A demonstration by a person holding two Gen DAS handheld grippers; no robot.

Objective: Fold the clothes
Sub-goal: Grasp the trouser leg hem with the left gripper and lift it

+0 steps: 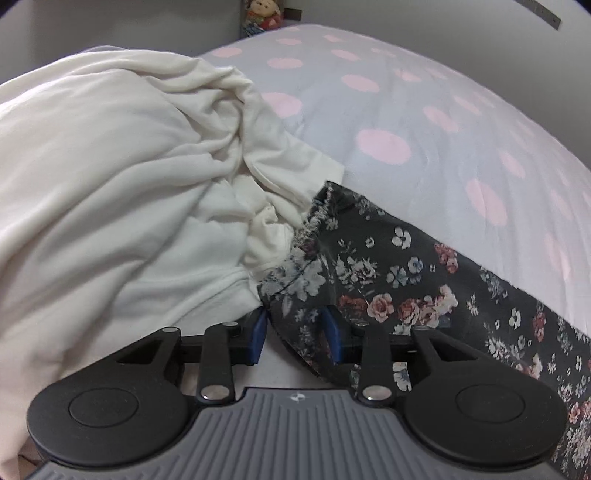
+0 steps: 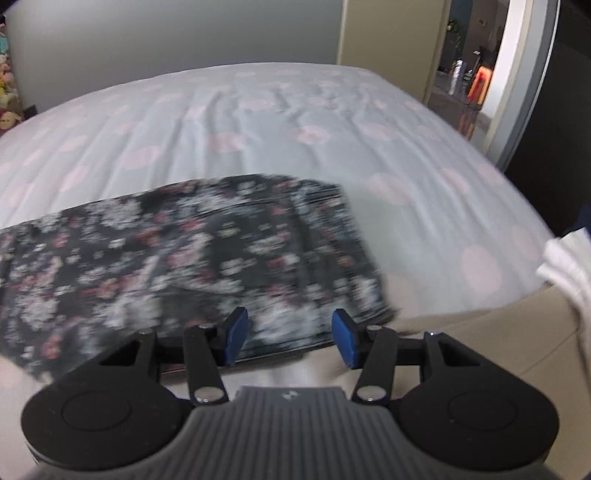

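A dark floral garment [image 1: 399,295] lies along the near edge of the bed, its corner lying between the blue pads of my left gripper [image 1: 297,338], whose jaws stand apart around the cloth. A crumpled white garment [image 1: 122,192] is heaped to the left, touching the floral one. In the right wrist view the floral garment [image 2: 177,254] looks blurred and spreads flat on the bed. My right gripper [image 2: 290,338] is open, its pads over the garment's near edge with nothing between them.
The bed has a grey sheet with pink dots [image 2: 280,129]. A doll [image 1: 262,14] sits at the far wall. White cloth [image 2: 565,266] hangs at the right edge. An open doorway [image 2: 476,74] is at the far right.
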